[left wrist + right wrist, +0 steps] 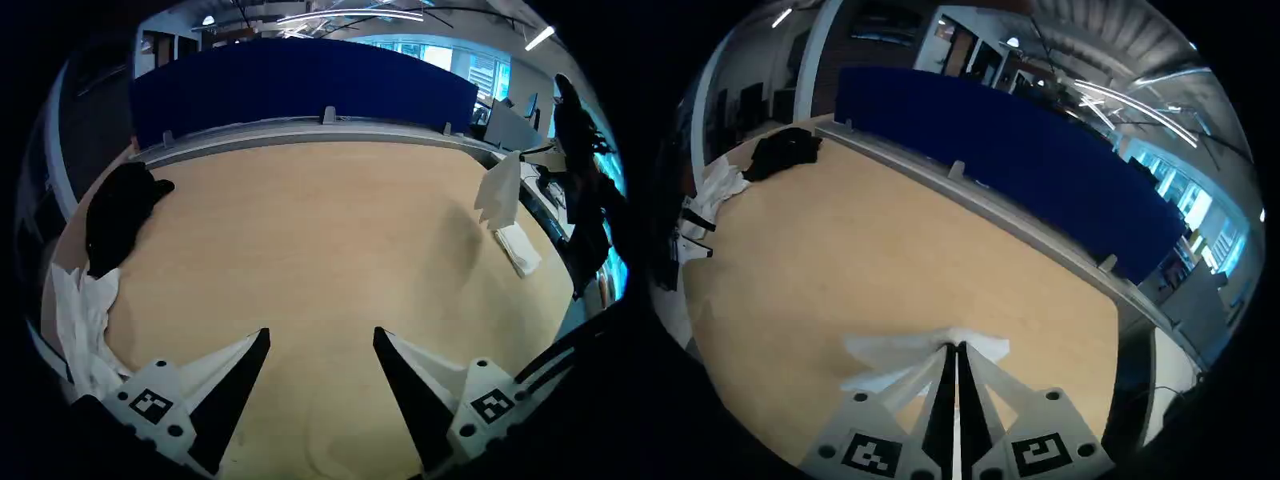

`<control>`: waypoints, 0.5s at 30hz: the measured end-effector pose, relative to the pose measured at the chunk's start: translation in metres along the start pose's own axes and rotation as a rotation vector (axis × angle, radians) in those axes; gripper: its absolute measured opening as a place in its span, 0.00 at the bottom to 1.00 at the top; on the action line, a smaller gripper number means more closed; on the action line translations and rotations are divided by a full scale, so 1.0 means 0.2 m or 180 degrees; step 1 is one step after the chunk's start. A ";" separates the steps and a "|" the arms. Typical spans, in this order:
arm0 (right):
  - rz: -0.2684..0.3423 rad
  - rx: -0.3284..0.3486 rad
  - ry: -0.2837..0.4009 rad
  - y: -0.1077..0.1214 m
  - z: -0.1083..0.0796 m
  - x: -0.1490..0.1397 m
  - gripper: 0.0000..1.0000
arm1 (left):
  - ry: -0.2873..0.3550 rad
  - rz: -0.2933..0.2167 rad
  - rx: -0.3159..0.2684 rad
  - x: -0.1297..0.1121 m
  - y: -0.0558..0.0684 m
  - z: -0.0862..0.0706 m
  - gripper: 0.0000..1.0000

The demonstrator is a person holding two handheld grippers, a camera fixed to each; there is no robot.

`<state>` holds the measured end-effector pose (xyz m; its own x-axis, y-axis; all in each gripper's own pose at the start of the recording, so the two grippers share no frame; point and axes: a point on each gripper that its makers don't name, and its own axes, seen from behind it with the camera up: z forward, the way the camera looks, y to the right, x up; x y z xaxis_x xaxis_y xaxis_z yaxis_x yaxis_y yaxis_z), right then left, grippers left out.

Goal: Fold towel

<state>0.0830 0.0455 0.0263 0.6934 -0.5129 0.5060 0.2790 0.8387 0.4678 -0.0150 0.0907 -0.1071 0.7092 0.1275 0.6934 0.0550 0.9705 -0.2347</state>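
In the right gripper view, my right gripper point(956, 346) is shut on a white towel point(896, 352), whose cloth spreads left and right of the fingertips above the wooden table point(848, 248). In the left gripper view, that towel point(500, 192) hangs lifted near the table's right edge, just over a folded white towel point(518, 250) lying flat. My left gripper point(320, 332) stands open over bare wood point(320, 232) near the front, with nothing between its fingers.
A black cloth point(118, 212) point(784, 152) lies at the far left of the table, and a crumpled white cloth point(80, 316) point(720, 180) beside it. A blue partition point(304, 84) runs along the back edge. A person in dark clothes point(584, 184) stands at the right.
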 end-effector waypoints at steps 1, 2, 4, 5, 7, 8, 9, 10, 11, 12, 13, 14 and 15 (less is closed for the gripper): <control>0.0002 -0.0009 -0.0013 0.02 0.00 -0.02 0.03 | -0.0002 0.0005 0.0001 0.00 0.01 0.00 0.96; 0.0004 -0.0019 -0.0028 0.04 -0.01 -0.04 0.03 | -0.0005 0.0011 0.0001 0.00 0.01 0.00 0.96; 0.0014 -0.0038 -0.0055 0.08 -0.01 -0.07 0.03 | -0.0008 0.0025 0.0001 0.01 0.02 0.01 0.96; 0.0022 -0.0049 -0.0071 0.10 -0.01 -0.09 0.03 | -0.0010 0.0034 0.0001 0.01 0.03 0.01 0.96; 0.0033 -0.0066 -0.0093 0.12 -0.01 -0.12 0.03 | -0.0012 0.0047 -0.0001 0.01 0.05 0.01 0.96; 0.0038 -0.0075 -0.0104 0.13 -0.02 -0.14 0.03 | -0.0014 0.0055 -0.0003 0.01 0.05 0.01 0.96; 0.0044 -0.0080 -0.0113 0.14 -0.02 -0.16 0.03 | -0.0015 0.0060 -0.0005 0.01 0.06 0.01 0.96; 0.0049 -0.0081 -0.0123 0.15 -0.02 -0.17 0.03 | -0.0018 0.0063 -0.0008 0.01 0.07 0.01 0.96; 0.0055 -0.0082 -0.0134 0.15 -0.02 -0.19 0.03 | -0.0020 0.0067 -0.0011 0.01 0.07 0.01 0.96; 0.0060 -0.0084 -0.0142 0.16 -0.02 -0.20 0.03 | -0.0023 0.0071 -0.0014 0.01 0.08 0.01 0.96; 0.0066 -0.0086 -0.0149 0.16 -0.03 -0.21 0.03 | -0.0026 0.0074 -0.0017 0.01 0.08 0.01 0.96; 0.0072 -0.0088 -0.0157 0.17 -0.03 -0.23 0.03 | -0.0029 0.0078 -0.0020 0.01 0.09 0.01 0.96; 0.0077 -0.0091 -0.0163 0.17 -0.03 -0.24 0.03 | -0.0031 0.0083 -0.0022 0.01 0.10 0.01 0.96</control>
<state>0.0635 0.0993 0.0139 0.6655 -0.5004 0.5538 0.2818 0.8555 0.4344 -0.0139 0.1102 -0.1083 0.7036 0.1547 0.6935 0.0416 0.9654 -0.2575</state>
